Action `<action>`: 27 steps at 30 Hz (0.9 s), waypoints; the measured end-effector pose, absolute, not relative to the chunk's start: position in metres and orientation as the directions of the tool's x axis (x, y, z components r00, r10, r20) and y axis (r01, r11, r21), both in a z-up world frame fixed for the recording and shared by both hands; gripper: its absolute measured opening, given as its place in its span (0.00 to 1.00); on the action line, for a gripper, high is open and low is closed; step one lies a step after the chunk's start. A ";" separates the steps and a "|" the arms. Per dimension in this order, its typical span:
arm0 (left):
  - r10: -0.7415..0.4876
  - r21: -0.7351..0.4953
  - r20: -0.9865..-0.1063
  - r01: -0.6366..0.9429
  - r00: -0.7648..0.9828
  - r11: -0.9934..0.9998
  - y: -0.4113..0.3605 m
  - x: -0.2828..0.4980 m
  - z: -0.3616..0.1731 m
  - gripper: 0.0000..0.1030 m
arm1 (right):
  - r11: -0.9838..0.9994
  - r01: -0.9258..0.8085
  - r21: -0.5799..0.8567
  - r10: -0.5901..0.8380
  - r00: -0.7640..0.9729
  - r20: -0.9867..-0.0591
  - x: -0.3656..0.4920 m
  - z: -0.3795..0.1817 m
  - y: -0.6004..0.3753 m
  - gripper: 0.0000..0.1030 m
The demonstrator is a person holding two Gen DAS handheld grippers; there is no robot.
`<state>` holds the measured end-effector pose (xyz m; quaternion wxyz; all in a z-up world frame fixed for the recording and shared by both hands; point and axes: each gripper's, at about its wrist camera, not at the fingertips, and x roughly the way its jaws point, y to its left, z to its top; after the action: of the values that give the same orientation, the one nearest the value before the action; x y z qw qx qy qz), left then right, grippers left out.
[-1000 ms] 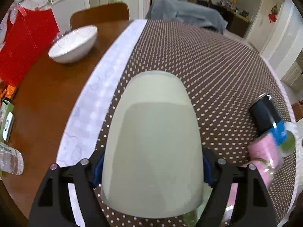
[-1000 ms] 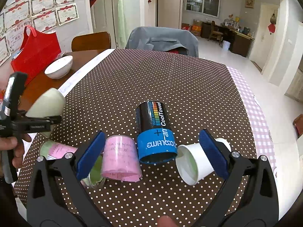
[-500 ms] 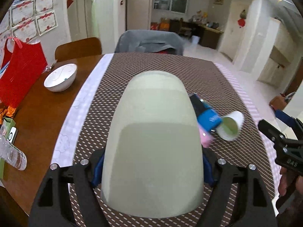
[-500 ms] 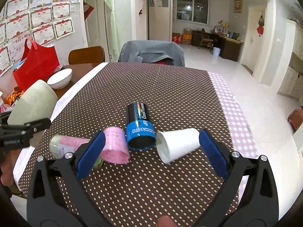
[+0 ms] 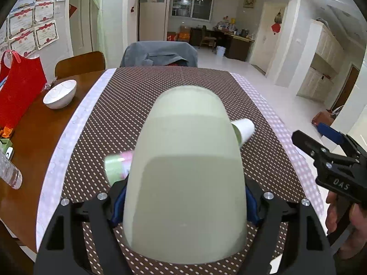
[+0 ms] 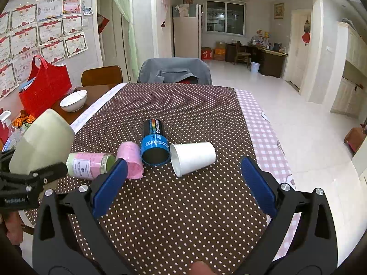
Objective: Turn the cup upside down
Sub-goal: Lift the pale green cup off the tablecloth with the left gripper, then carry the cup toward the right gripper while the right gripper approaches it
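My left gripper (image 5: 184,202) is shut on a pale green cup (image 5: 185,171), held in the air above the near left part of the table with its closed bottom pointing away from the camera. The cup also shows in the right wrist view (image 6: 42,143), tilted, with the left gripper (image 6: 27,178) under it. My right gripper (image 6: 183,181) is open and empty above the near edge of the table. On the dotted brown cloth (image 6: 183,105) lie a white paper cup (image 6: 193,158), a black and blue cup (image 6: 154,146), a pink cup (image 6: 130,159) and a pink-labelled jar (image 6: 90,165), all on their sides.
A white bowl (image 5: 60,94) and a red bag (image 5: 18,87) sit on the bare wood at the far left. A water bottle (image 5: 9,171) lies at the left edge. A chair with a grey cover (image 6: 175,71) stands at the far end.
My left gripper has lifted and swung the green cup to face along the table. The right gripper has pulled back and up, away from the lying cups.
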<state>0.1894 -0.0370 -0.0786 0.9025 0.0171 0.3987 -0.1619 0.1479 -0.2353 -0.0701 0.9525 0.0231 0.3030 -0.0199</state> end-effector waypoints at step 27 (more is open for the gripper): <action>-0.263 -0.118 -0.838 0.312 0.478 0.943 -0.088 0.165 -0.187 0.75 | 0.993 0.102 0.066 -0.040 0.787 -0.616 0.096 -0.107 -0.274 0.94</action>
<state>0.1647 -0.0883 -0.1867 0.8594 0.0250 0.4825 -0.1672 0.0961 -0.2744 -0.1071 0.9439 0.0479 0.3245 -0.0375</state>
